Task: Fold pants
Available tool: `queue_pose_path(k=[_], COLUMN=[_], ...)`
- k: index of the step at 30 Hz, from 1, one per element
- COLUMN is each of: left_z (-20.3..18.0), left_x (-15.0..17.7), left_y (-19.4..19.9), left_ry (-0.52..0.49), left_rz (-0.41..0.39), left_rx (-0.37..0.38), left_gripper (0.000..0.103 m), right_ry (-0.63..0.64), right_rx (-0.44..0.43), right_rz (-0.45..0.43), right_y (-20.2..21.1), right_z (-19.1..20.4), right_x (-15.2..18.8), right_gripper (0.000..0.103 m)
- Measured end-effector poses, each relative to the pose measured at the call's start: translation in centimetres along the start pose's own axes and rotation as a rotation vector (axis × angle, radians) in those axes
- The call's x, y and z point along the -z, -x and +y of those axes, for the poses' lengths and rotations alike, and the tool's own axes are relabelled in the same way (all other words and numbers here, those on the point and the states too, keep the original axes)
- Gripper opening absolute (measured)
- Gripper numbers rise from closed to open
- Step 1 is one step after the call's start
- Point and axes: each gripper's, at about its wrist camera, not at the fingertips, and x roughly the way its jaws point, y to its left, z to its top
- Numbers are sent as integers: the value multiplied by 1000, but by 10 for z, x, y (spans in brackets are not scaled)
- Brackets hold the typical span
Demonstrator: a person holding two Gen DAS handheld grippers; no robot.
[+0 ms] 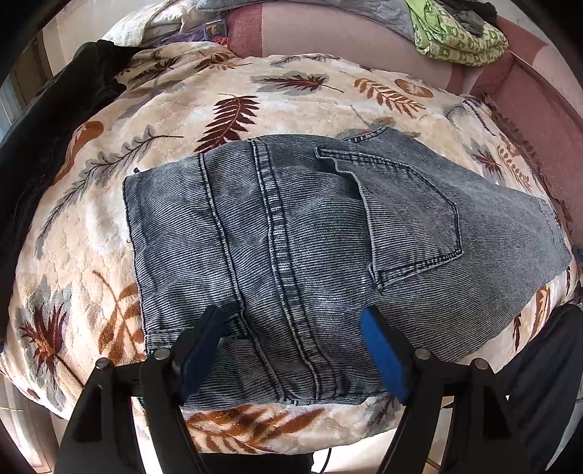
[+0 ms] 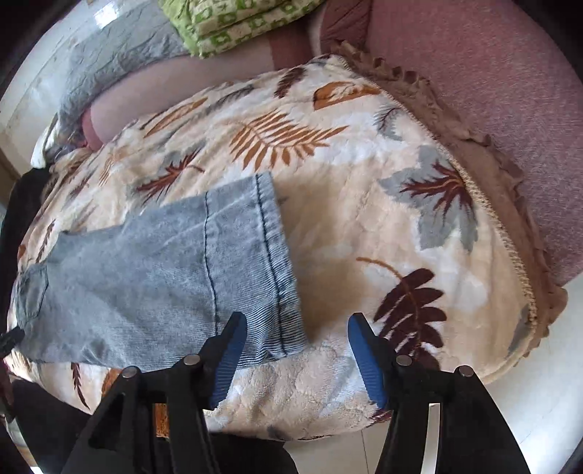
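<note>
The grey-blue, acid-washed denim pants [image 1: 291, 233] lay flat on a cream plush blanket printed with rust, maroon and grey leaves [image 1: 298, 94], which covered a bed or sofa. In the left wrist view their long axis ran across the picture, from a straight cut edge at the left to a narrower end at the right. Heavy double-stitched seams crossed the cloth from the far edge toward the camera, and a stitched patch pocket [image 1: 411, 222] sat right of centre with its point toward the near edge. The fabric showed fine ribbed lines and pale wear along the seams. No label or writing could be read on them.

The left gripper [image 1: 291, 321] hung over the near edge of the pants, its black fingers with blue pads [image 1: 382, 357] spread wide, one to each side of the seams, pinching nothing.

In the right wrist view a hemmed leg end [image 2: 269, 262] pointed toward the right of the picture, its hem running from far to near, with a second line of dark stitching parallel to it further in. The right gripper [image 2: 295, 324] hovered at the near corner of that hem, fingers apart; the left pad [image 2: 226, 361] stood over the denim, the right pad [image 2: 368, 361] over bare blanket, and nothing was clamped.

A folded green-and-white patterned cloth [image 2: 233, 25] lay on the pink upholstery [image 2: 492, 109] beyond the blanket.
</note>
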Motion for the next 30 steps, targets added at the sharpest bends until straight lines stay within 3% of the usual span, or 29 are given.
queue_pose_path(k=[3,6,8,9,10,12,14,19,22,24,26,27,29,30], left_z=[0,-3,-6,-4,2,11,16,-2,-21,-27,-22,-17,-22,-26], left_x=[0,-3,-4,-3,0,-2,-7,-35,-57,-66,-62,-55,-45,-45], left_y=[11,23,15,1,-13,-8,8,54,40,7,-33,-49,-47,-44], left_ry=[34,65,48,43,51,105,159,200,199,199,220,220,168,150], left_rz=[-34,-92,-68,-13,48,51,36,-195,-245,-196,-96,-76,-144,-150], left_rx=[-11,8,-89,-168,-187,-168,-170,-13,44,2,-116,-129,-165,-183], left_gripper=[78,78,78,80,81,81,80,80,80,80,80,82,82,82], right_ry=[-18,23,21,12,4,-11,47,162,252,297,345,380,433,465], right_rx=[-94,-262,-341,-349,-328,-236,-227,-310,-385,-438,-444,-439,-426,-414], right_rz=[-71,-54,1,45,116,260,225,118,94,105,138,147,177,199], right_y=[28,30,12,-4,-24,-56,-49,-11,-9,-18,-35,-44,-65,-77], right_z=[17,57,76,83,89,97,111,172,231,273,318,339,376,393], right_x=[-9,-16,-15,-13,-9,0,0,-35,-66,-82,-94,-98,-101,-101], right_gripper=[62,67,71,72,72,72,73,73,73,73,72,71,69,63])
